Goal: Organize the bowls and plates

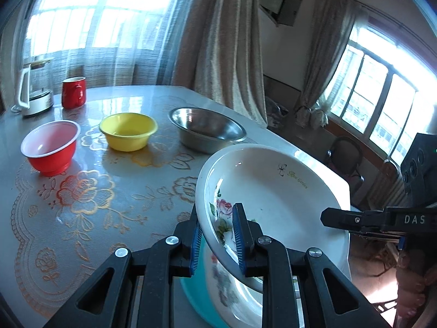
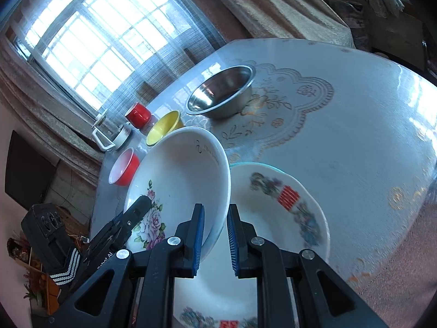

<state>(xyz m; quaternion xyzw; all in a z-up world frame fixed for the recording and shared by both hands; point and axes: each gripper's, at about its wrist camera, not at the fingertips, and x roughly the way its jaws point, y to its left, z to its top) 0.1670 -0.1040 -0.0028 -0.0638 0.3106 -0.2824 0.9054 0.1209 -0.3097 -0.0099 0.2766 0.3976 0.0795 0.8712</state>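
A white deep plate with a rose print (image 1: 273, 191) (image 2: 180, 169) hangs tilted above the table, held from two sides. My left gripper (image 1: 218, 240) is shut on its near rim, blue pads on either face. My right gripper (image 2: 215, 235) is shut on the opposite rim. Each gripper shows in the other's view: the right gripper (image 1: 325, 217) and the left gripper (image 2: 142, 205). Below the lifted plate a white plate with a red emblem (image 2: 273, 207) (image 1: 229, 287) lies on a teal plate (image 1: 196, 295) (image 2: 254, 164).
A red bowl (image 1: 50, 147) (image 2: 124, 166), a yellow bowl (image 1: 128, 131) (image 2: 164, 131) and a steel bowl (image 1: 207, 129) (image 2: 221, 93) stand in a row farther back. Behind them are a red mug (image 1: 73, 93) and a glass kettle (image 1: 34, 93). The table edge (image 1: 273, 134) runs close on the right.
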